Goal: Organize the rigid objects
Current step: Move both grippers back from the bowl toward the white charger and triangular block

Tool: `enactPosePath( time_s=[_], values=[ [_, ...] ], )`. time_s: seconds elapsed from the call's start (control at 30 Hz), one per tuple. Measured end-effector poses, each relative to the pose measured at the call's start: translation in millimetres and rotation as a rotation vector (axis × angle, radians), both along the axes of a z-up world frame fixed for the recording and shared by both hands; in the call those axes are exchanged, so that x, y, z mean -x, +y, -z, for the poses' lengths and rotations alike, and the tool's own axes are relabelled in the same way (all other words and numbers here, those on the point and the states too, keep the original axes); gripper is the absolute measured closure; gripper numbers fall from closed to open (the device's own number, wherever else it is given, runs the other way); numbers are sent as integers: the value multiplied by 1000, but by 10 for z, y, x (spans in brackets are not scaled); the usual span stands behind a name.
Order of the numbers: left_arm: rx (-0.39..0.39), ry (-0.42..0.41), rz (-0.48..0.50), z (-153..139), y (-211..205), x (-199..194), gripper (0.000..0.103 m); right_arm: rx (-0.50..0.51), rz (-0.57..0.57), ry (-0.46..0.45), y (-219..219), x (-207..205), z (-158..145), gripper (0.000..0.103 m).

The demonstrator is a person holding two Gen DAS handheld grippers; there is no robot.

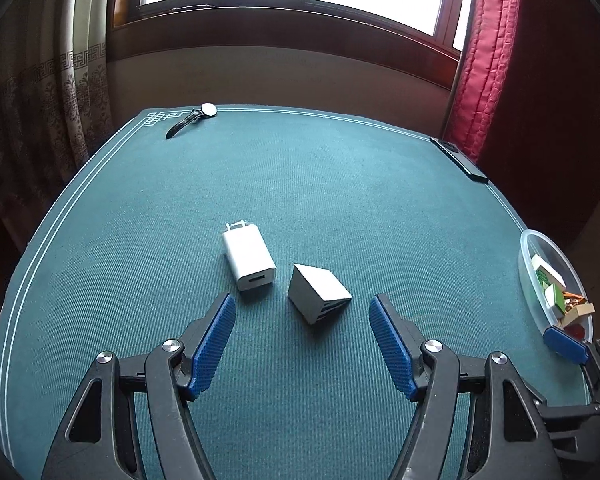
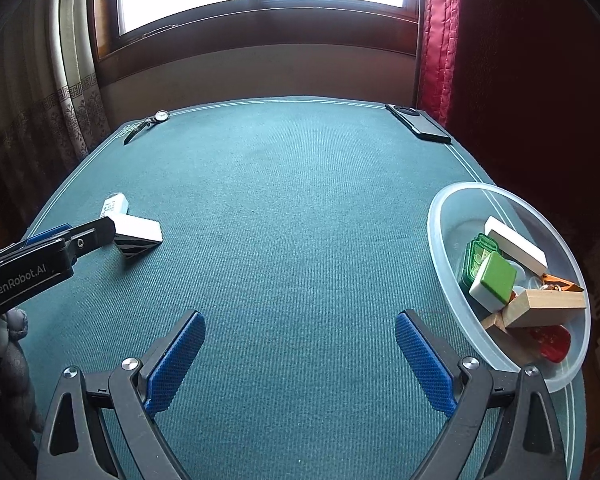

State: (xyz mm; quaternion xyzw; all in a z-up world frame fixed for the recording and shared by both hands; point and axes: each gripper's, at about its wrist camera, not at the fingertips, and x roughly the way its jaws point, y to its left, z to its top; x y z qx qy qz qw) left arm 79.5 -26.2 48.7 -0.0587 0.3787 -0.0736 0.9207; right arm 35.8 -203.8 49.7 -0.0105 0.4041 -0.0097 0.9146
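Two chargers are left loose on the green bench (image 1: 140, 208), and I take the grey charger (image 1: 318, 294) as my landmark. Nearest to me, my left gripper (image 1: 302, 344) hovers just short of it with the jaws wide apart and nothing between them; the grey charger sits slightly ahead of the gap, apart from both pads. It rests tilted, one corner toward me and the dark slotted face turned down to the right. I judge it light, stiff and smooth-sided, so the pads should close across its two flat pale faces, not over the corner, or it may twist out.

Just left of it and a little farther lies the white charger (image 1: 249, 258), flat, port end toward me, prongs pointing away. It looks equally rigid and light; its long flat sides offer the surer hold.

Well to the right of the grey charger, at the bench edge, stands the clear bowl (image 2: 440, 216) already holding blocks and small boxes. My right gripper (image 2: 300, 356) waits beside it, spread and empty.

Farther back, well beyond the grey charger, a wristwatch (image 1: 198, 117) lies at the left corner and a dark phone (image 2: 418, 123) at the right.
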Motion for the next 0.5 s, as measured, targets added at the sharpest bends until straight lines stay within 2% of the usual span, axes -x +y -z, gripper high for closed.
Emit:
enactPosePath(
  time_s=[0.5],
  values=[
    [10, 22, -58, 102, 360, -47, 33, -9, -71, 57, 329, -130, 118, 5]
  ],
)
